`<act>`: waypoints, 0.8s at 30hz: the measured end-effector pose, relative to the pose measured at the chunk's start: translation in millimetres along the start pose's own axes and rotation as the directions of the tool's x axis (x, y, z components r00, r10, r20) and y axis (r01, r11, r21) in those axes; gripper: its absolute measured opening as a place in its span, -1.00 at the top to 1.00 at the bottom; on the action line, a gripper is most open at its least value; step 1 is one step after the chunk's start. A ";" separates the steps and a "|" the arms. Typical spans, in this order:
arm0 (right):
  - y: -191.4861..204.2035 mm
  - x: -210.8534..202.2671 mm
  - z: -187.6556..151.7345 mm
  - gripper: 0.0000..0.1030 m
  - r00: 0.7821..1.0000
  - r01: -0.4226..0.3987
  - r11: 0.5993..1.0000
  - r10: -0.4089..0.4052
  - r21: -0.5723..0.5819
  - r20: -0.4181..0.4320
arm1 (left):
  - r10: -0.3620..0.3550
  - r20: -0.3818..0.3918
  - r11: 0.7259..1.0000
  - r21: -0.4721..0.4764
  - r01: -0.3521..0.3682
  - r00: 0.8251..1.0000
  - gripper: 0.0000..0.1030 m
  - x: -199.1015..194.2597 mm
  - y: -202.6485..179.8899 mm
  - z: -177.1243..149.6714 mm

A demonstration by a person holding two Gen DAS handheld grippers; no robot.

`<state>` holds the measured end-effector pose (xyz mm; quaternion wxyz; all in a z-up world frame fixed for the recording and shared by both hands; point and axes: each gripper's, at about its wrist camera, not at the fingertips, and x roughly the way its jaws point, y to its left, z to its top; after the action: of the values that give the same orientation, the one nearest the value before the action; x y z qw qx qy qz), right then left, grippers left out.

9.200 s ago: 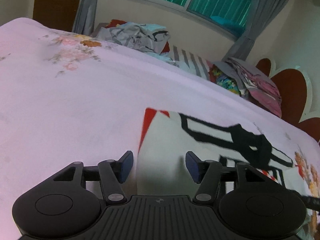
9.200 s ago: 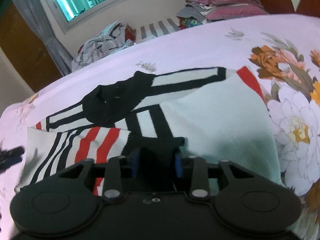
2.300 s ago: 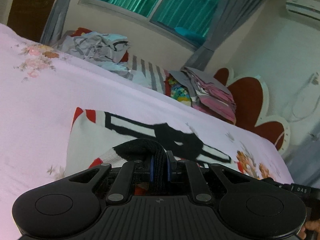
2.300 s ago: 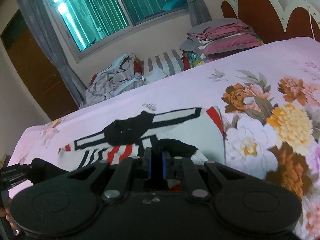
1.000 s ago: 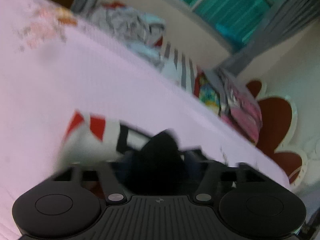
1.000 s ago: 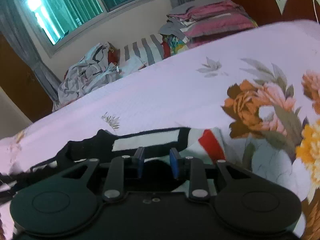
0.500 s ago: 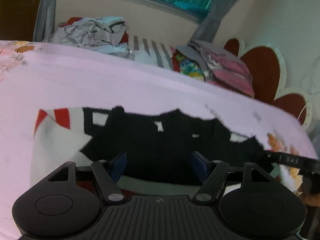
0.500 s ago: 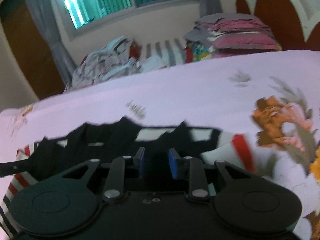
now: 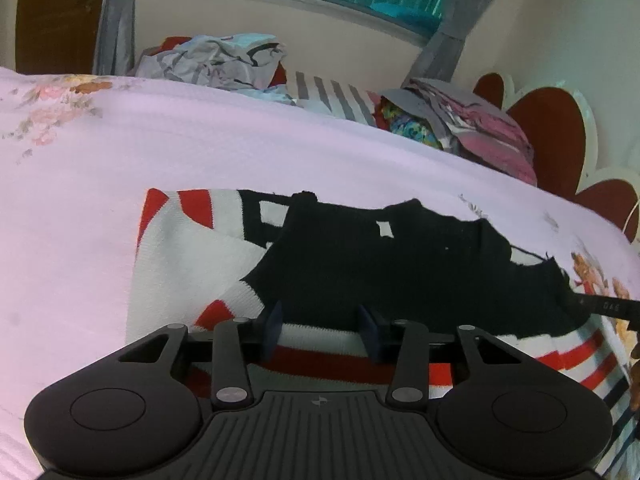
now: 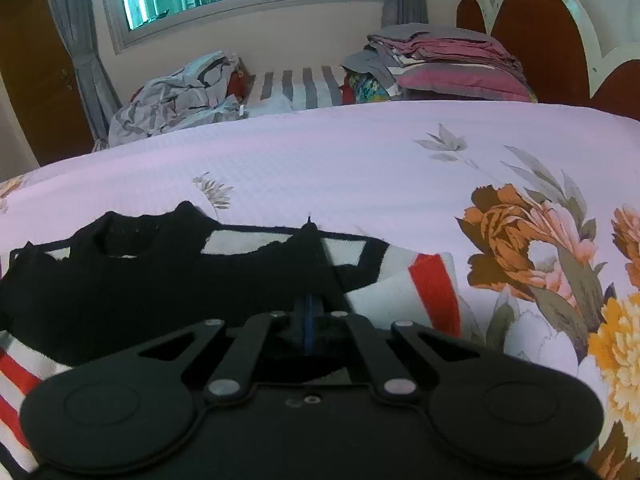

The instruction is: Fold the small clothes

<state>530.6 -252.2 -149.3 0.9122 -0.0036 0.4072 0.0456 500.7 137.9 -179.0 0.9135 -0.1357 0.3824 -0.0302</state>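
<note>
The left tongs [image 9: 320,330] stand open over the folded striped sweater [image 9: 400,264] on the bed [image 9: 160,160], the right tongs [image 10: 308,312] at three o'clock look pressed shut on its black edge, and piled clothes [image 9: 216,60] lie beyond at twelve.

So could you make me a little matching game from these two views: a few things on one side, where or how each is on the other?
Things:
1. left gripper
2. right gripper
3. sweater
4. folded pile

States:
A. stacked by the headboard
B. open
C. spread on the bedspread
D. shut

Pairs: 1-B, 2-D, 3-C, 4-A
</note>
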 end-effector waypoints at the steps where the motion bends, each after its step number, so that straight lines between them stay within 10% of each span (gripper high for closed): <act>1: 3.1 -6.2 0.0 0.89 1.000 -0.004 1.000 0.004 0.004 0.005 | 0.009 0.001 1.000 -0.005 -0.009 1.000 0.16 -3.2 -1.4 -0.6; 11: 69.5 -55.9 -34.3 0.66 0.981 -0.191 0.977 0.193 -0.094 0.008 | -0.090 0.000 0.991 0.101 0.090 0.996 -0.04 -38.8 -52.3 -17.9; 24: 64.4 -65.1 -60.5 0.49 0.992 -0.127 0.983 0.126 -0.134 -0.009 | -0.054 -0.032 0.989 0.134 0.058 0.998 -0.05 -36.1 -42.4 -37.8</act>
<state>436.9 -195.9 -139.4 0.9050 -0.0393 0.4029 0.1308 450.6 94.4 -168.0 0.9139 -0.0837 0.3884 -0.0837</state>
